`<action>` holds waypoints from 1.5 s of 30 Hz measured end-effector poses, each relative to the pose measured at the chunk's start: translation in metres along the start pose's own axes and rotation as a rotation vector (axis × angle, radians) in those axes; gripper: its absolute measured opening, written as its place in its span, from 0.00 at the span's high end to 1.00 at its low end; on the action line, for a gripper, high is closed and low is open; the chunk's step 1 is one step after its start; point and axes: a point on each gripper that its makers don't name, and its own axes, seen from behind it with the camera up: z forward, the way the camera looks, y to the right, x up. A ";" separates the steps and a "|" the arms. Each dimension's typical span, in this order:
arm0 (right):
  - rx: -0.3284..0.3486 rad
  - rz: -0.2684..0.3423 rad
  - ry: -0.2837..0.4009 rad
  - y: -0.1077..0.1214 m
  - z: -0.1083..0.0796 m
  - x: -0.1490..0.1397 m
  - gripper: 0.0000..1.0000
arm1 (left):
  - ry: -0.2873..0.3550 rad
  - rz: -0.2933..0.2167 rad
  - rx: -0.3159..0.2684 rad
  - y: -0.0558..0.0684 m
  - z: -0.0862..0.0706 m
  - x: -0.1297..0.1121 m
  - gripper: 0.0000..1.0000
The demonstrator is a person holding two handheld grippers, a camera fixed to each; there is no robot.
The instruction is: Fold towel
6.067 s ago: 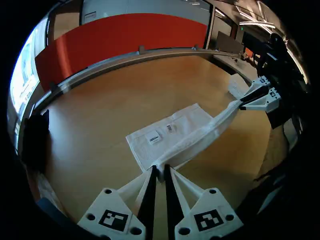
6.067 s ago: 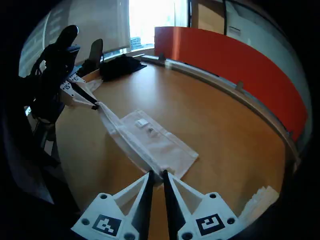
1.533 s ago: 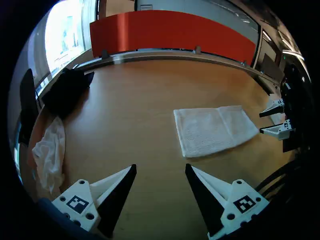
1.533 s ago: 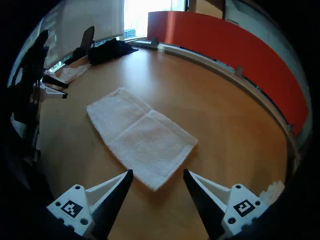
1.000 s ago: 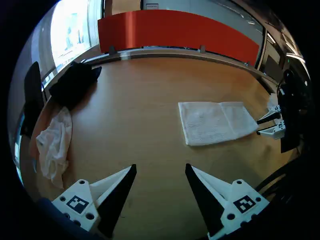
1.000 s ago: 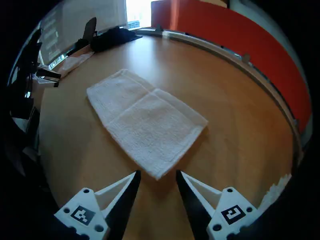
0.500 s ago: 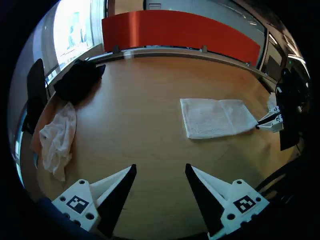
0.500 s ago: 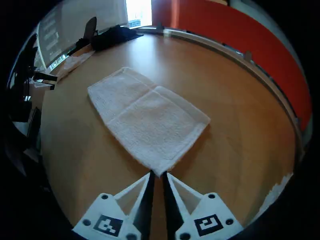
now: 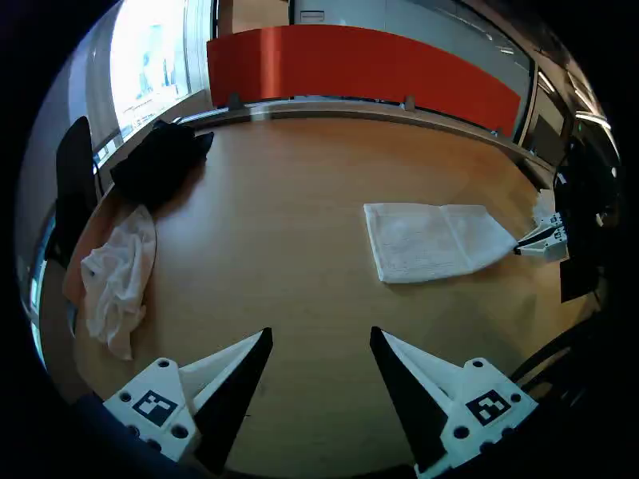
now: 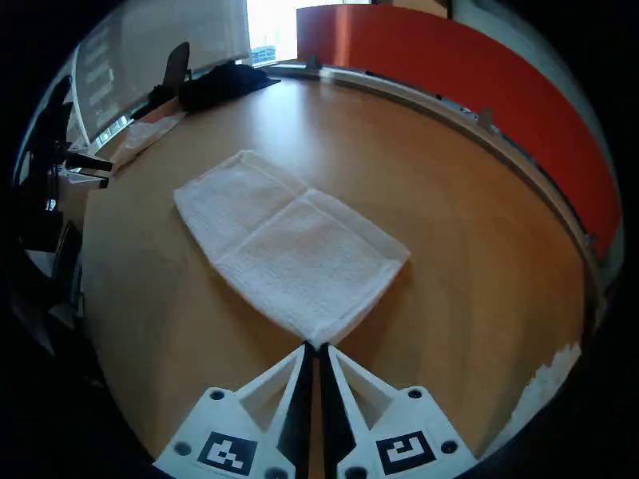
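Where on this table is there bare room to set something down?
The table is bare between the folded towel and the crumpled cloth, and between towel and red partition. Crowded: the window-side edge with cloth and black bundle.

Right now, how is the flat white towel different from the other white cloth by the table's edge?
The towel lies flat and folded; the cloth is crumpled in a heap. The right tool pinches the towel's corner; no tool touches the cloth. Both are white and lie on the wooden table.
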 end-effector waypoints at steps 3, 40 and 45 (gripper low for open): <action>-0.003 0.003 0.008 0.001 -0.004 0.002 0.95 | 0.003 0.001 -0.001 0.000 -0.001 0.001 0.10; 0.086 -0.294 0.187 -0.040 -0.015 0.167 0.95 | 0.037 -0.093 0.031 -0.013 -0.035 -0.006 0.10; 0.118 -0.331 0.176 -0.053 -0.002 0.175 0.95 | 0.035 -0.106 0.033 -0.014 -0.040 -0.011 0.10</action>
